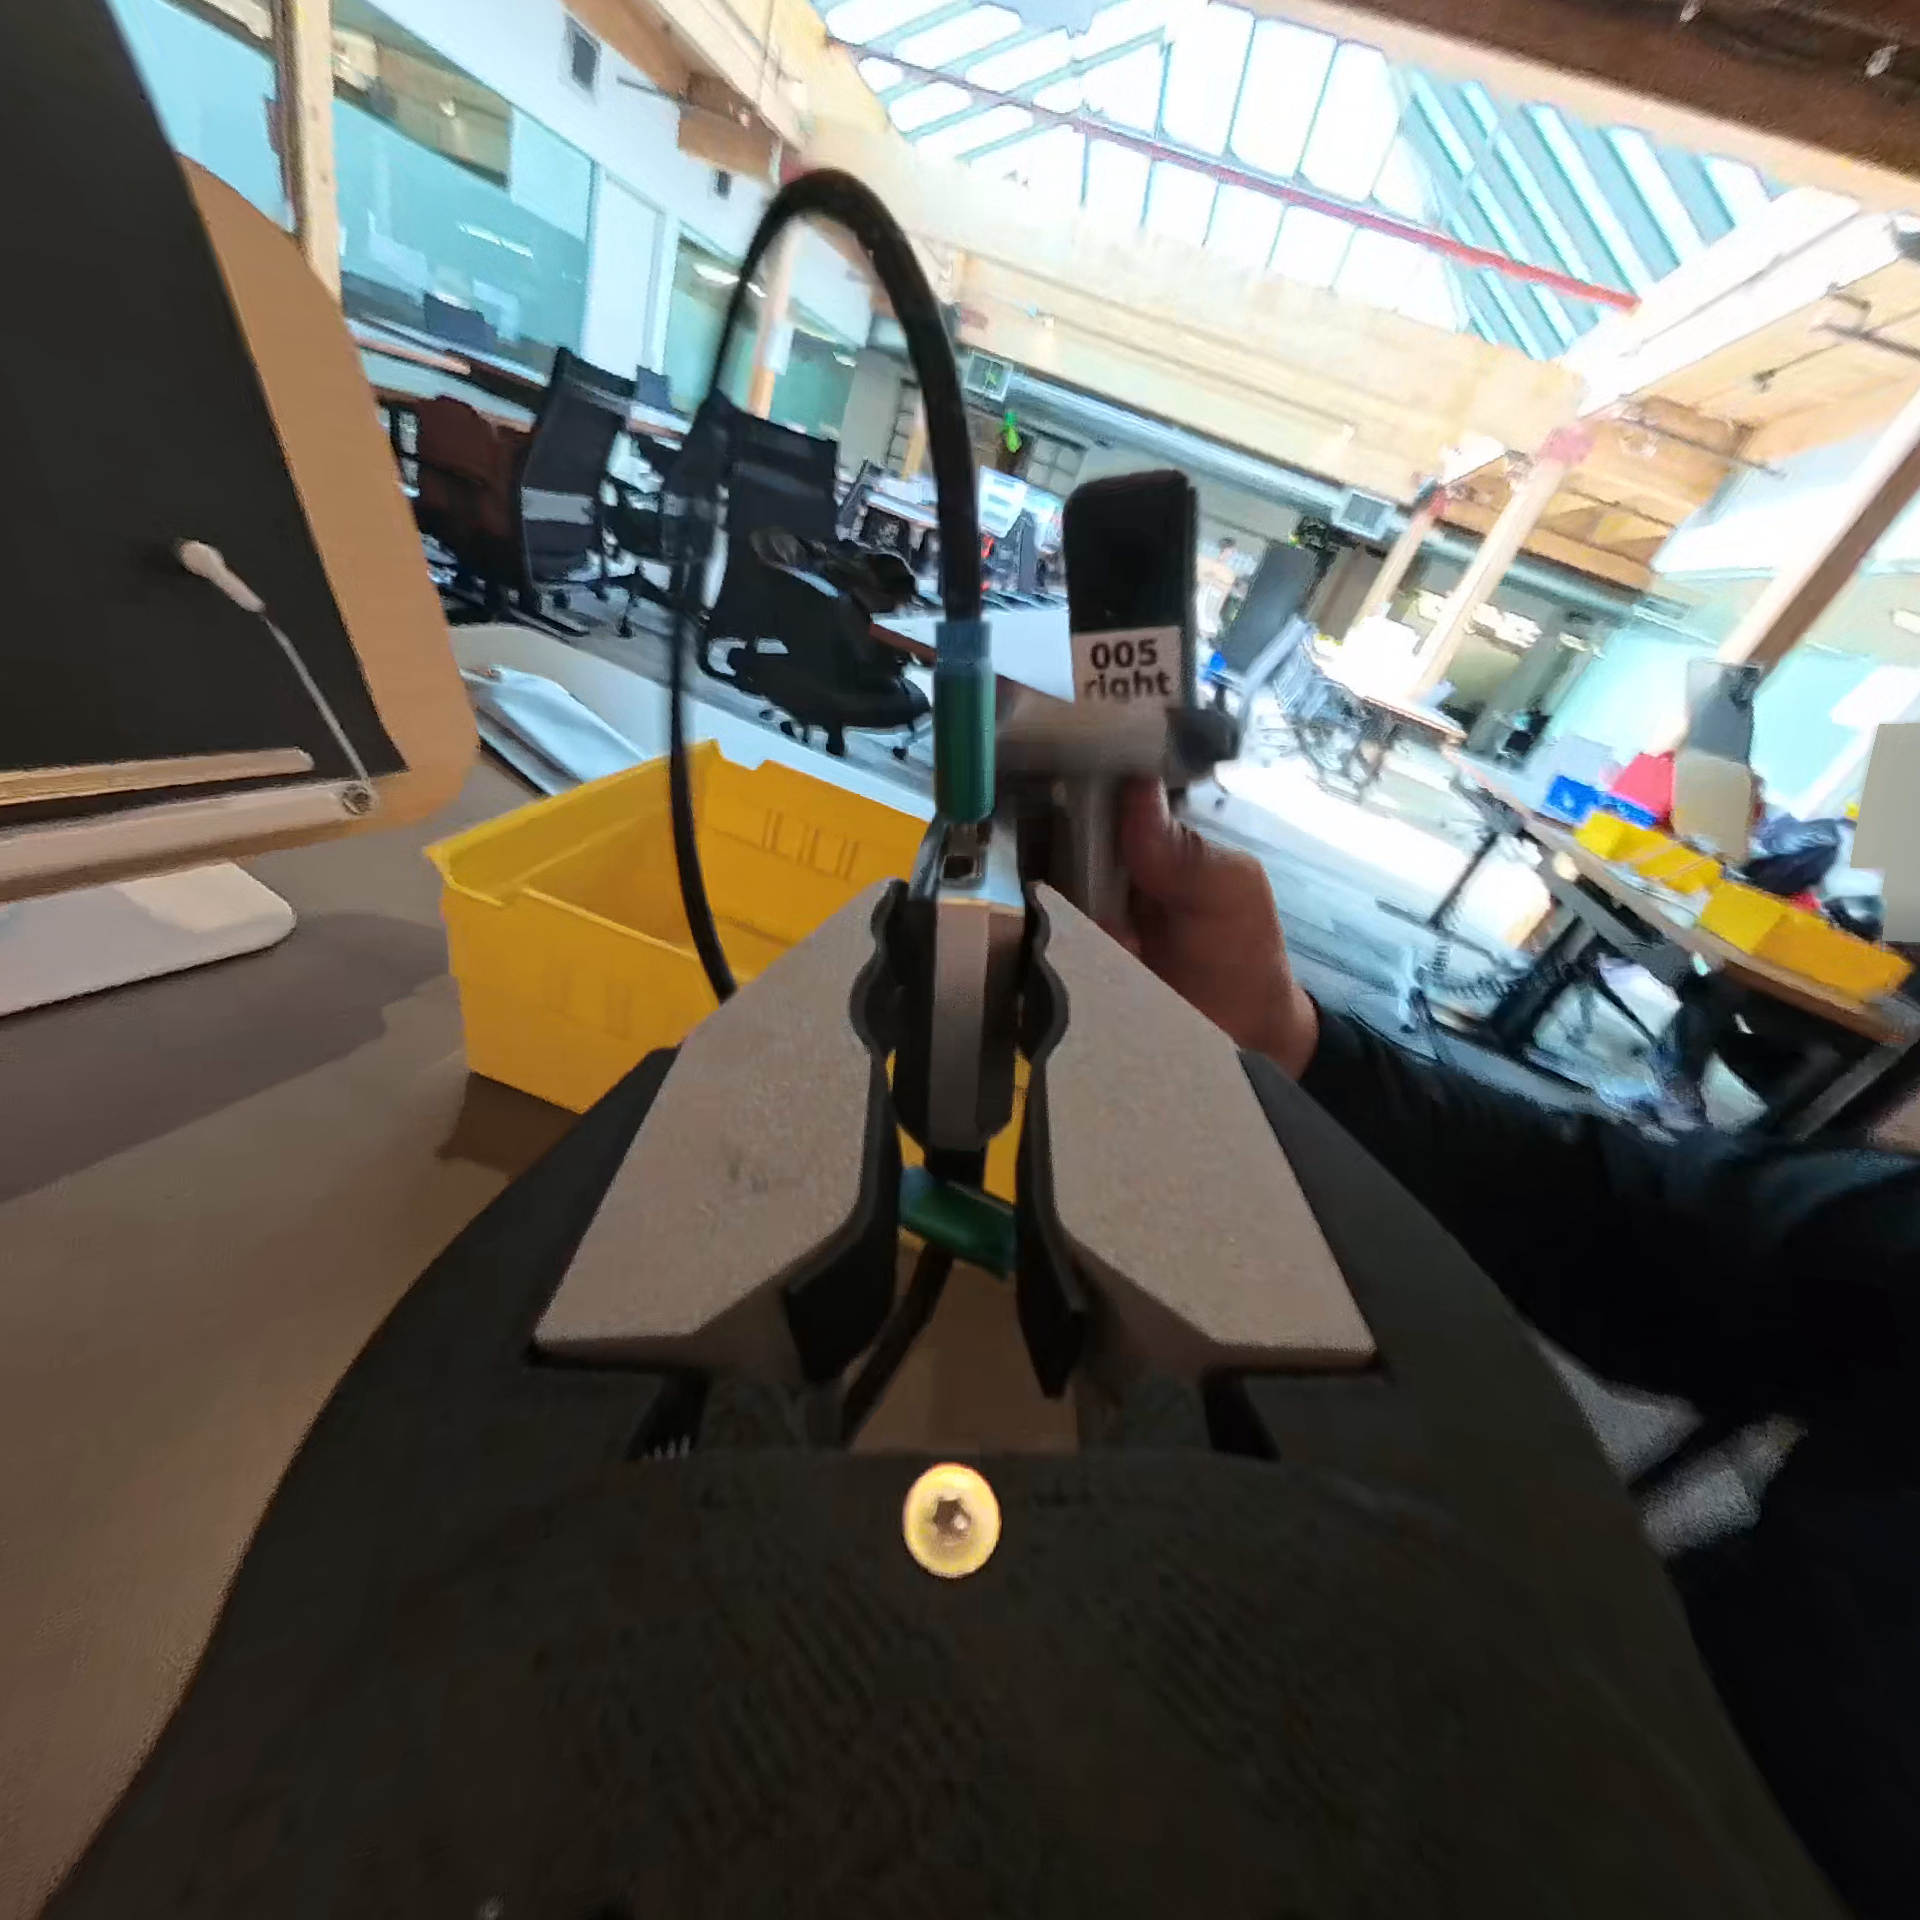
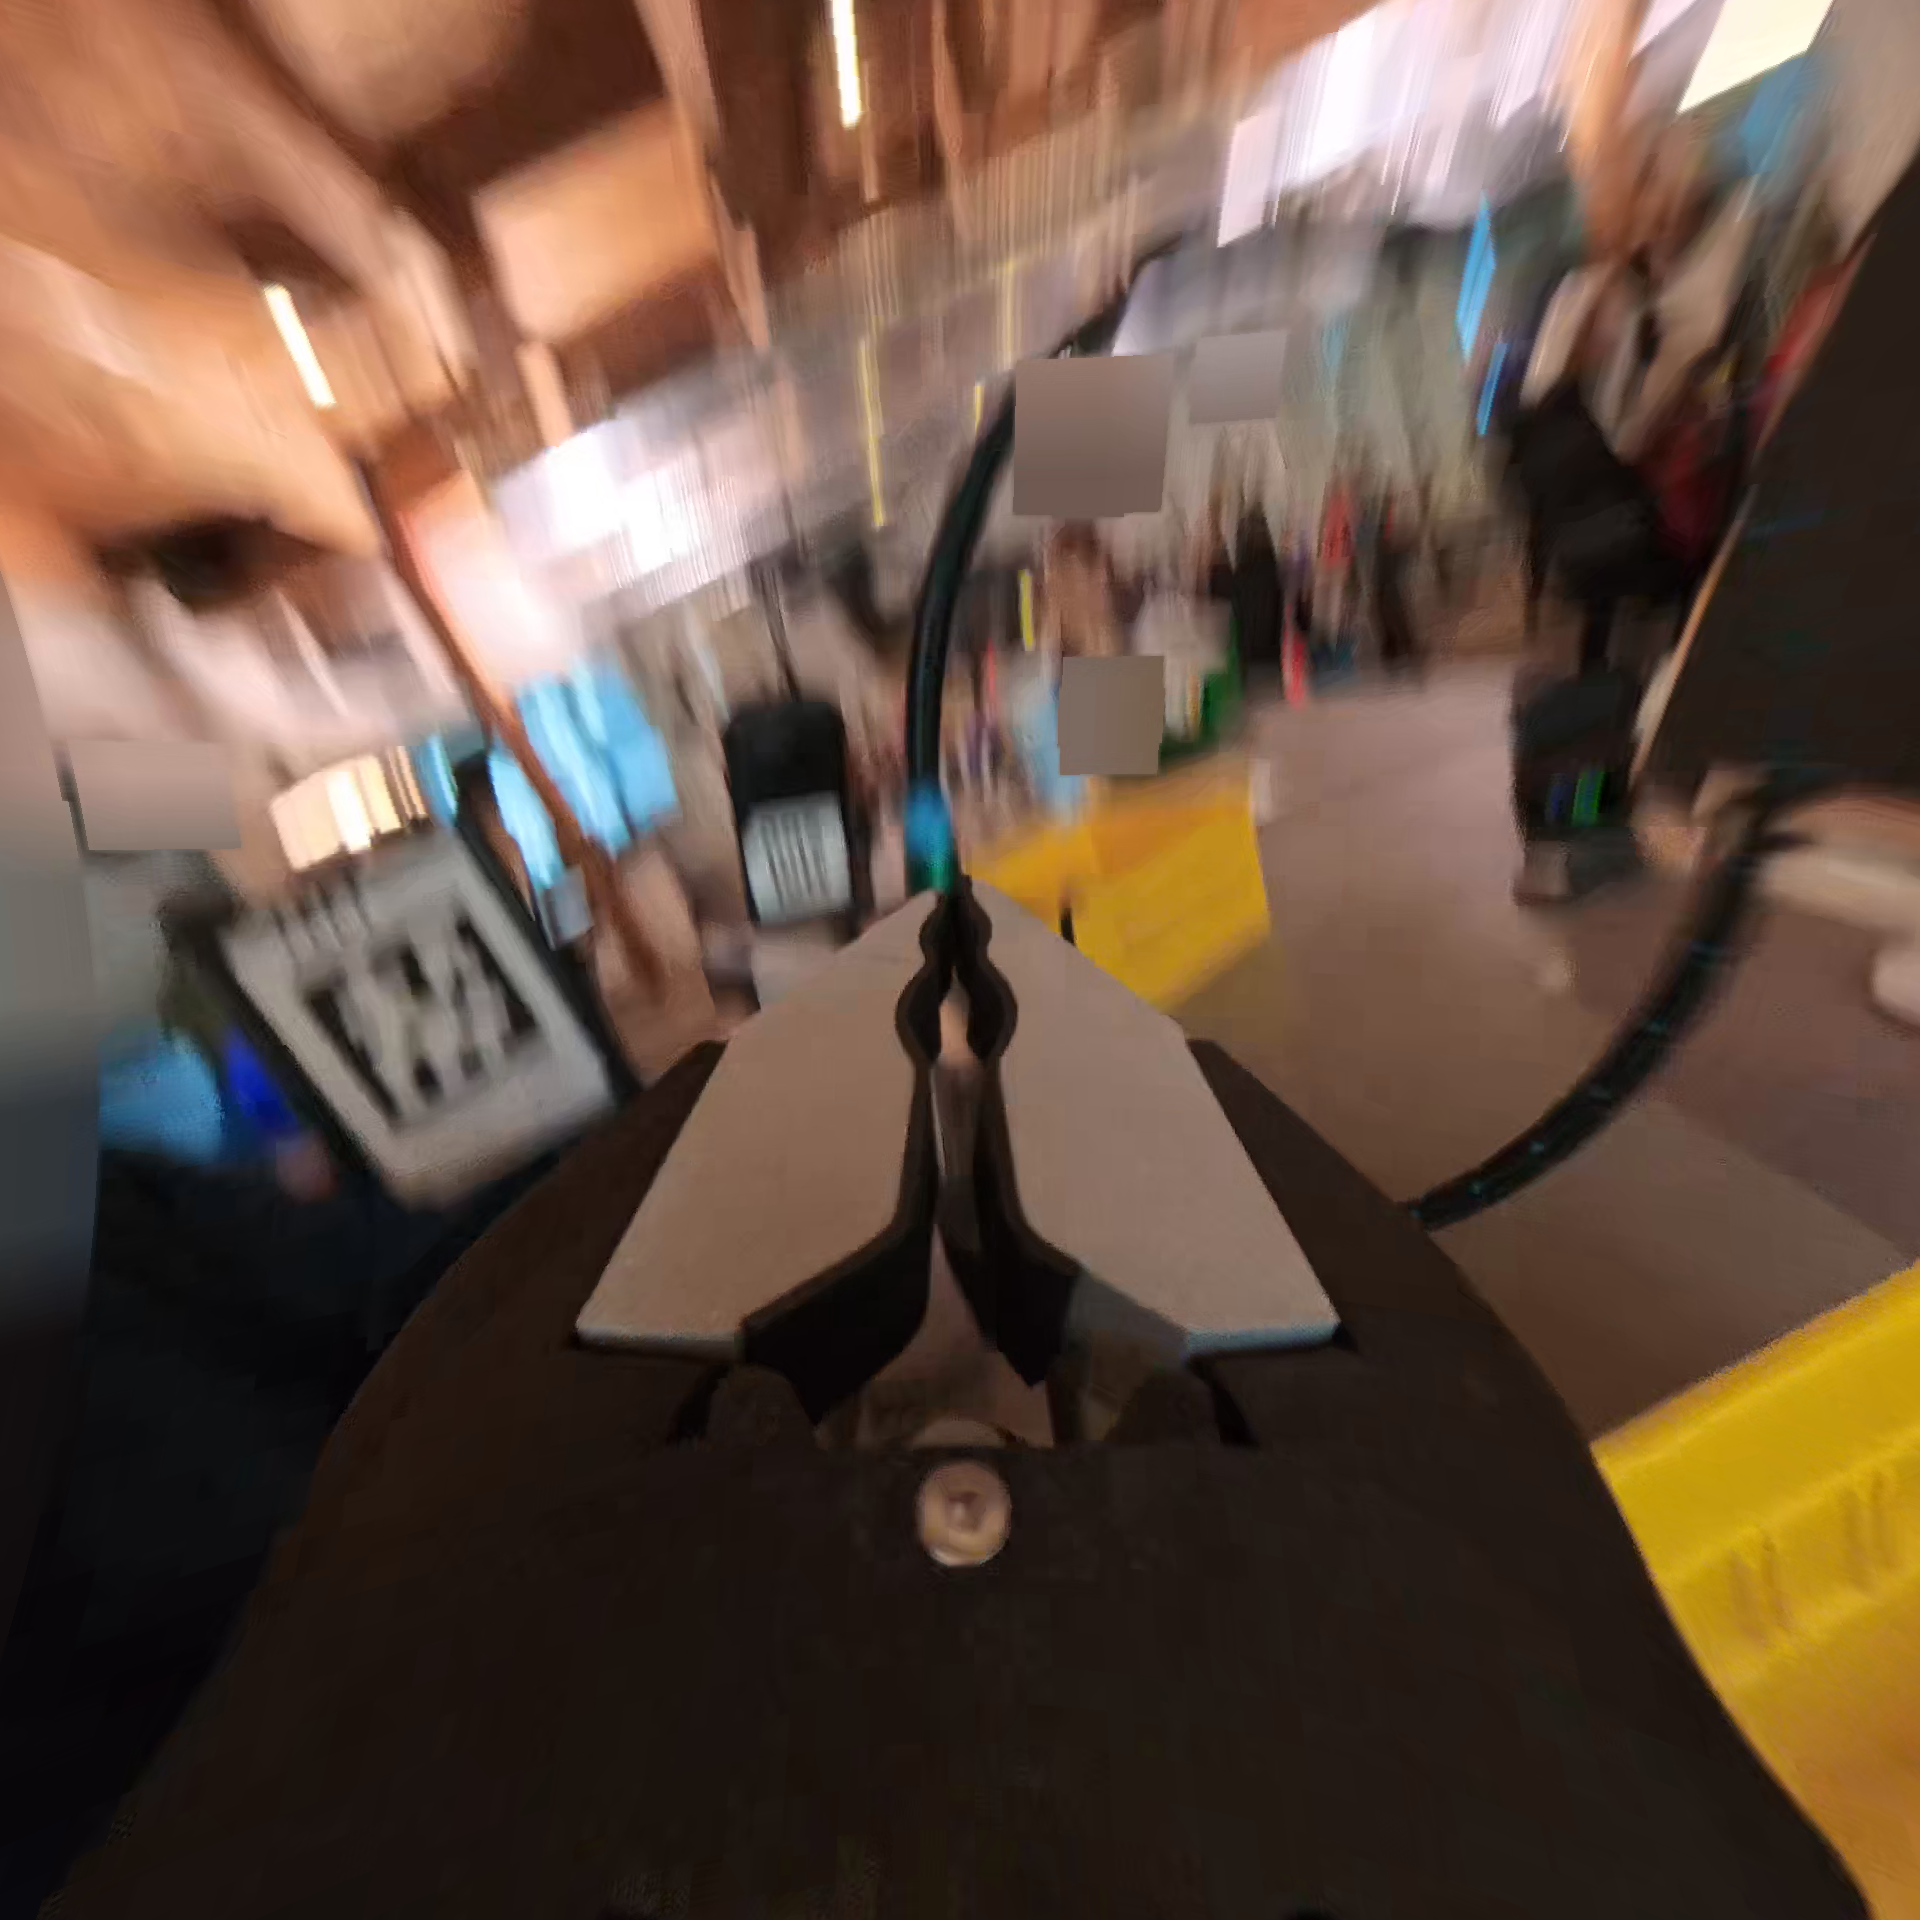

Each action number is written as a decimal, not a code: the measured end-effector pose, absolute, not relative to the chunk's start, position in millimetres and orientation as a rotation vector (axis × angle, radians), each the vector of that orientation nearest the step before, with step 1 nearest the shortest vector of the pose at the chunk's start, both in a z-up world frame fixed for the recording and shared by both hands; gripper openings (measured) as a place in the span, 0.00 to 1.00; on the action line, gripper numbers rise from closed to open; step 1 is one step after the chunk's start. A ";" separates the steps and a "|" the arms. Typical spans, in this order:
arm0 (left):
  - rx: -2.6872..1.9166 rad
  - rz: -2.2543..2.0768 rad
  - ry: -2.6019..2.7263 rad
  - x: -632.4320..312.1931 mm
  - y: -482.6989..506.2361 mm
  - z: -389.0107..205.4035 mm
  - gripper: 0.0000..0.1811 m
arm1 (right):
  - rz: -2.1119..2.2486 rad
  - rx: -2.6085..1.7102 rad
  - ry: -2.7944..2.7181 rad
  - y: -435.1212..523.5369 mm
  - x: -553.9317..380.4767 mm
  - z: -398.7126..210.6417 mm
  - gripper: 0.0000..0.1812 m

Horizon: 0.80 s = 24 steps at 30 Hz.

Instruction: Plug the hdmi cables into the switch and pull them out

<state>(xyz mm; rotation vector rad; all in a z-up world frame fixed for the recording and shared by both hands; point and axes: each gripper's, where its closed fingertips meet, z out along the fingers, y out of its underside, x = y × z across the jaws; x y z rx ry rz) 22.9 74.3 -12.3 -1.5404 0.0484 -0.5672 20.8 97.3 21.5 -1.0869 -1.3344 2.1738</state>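
In the left wrist view my left gripper [image 1: 961, 904] is shut on a thin grey HDMI switch [image 1: 961, 997], held edge-on above the table. A green HDMI plug [image 1: 964, 748] meets the switch's far end, and its black cable [image 1: 935, 343] loops up and back down. A second green plug [image 1: 951, 1226] sits at the switch's near end. My right gripper [image 1: 1049, 748] shows blurred just right of the far plug, held by a hand [image 1: 1195, 914]. In the blurred right wrist view my right gripper [image 2: 954, 904] has its pads together, with the green-blue plug [image 2: 928, 842] just past the tips.
A yellow bin [image 1: 582, 935] stands on the table behind the switch and also shows in the right wrist view [image 2: 1174, 904]. Another yellow bin [image 2: 1787, 1507] is at the lower right. A monitor [image 1: 156, 416] stands at the left. A black cable [image 2: 1621, 1091] arcs at the right. Only a small space, under 4 cm, lies between the two pairs of fingers.
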 end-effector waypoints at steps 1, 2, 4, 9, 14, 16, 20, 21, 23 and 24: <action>-1.601 -0.571 0.073 28.4 75.1 -24.9 0.09 | 2.287 -1.043 -1.162 117.9 28.5 42.9 0.00; -1.650 -0.535 0.082 32.9 78.3 -40.6 0.10 | 2.284 -1.013 -1.183 125.2 31.8 49.8 0.00; -1.665 -0.554 0.067 37.5 81.2 -53.5 0.10 | 2.063 -1.012 -1.369 115.9 29.8 37.6 0.00; -1.579 -0.649 0.036 18.1 70.9 -28.2 0.10 | 1.571 -0.950 -1.588 113.6 42.4 20.0 0.00; -1.612 -0.665 0.100 27.8 72.2 -29.7 0.10 | 1.530 -0.966 -1.726 97.9 35.1 7.1 0.18; -1.619 -0.669 0.112 31.6 74.2 -30.5 0.10 | 1.551 -1.010 -1.855 85.6 30.5 -9.3 0.21; -1.644 -0.669 0.163 41.2 73.0 -32.4 0.10 | 1.619 -0.973 -1.929 71.9 25.6 -18.0 0.11; -1.650 -0.664 0.167 41.5 73.1 -33.1 0.10 | 1.655 -0.962 -1.954 67.5 26.7 -18.4 0.07; -1.653 -0.656 0.170 40.0 72.5 -32.8 0.10 | 1.652 -0.950 -1.967 67.6 25.8 -18.8 0.06; -1.653 -0.648 0.172 39.7 72.6 -32.7 0.10 | 1.644 -0.946 -1.971 67.7 25.7 -18.4 0.07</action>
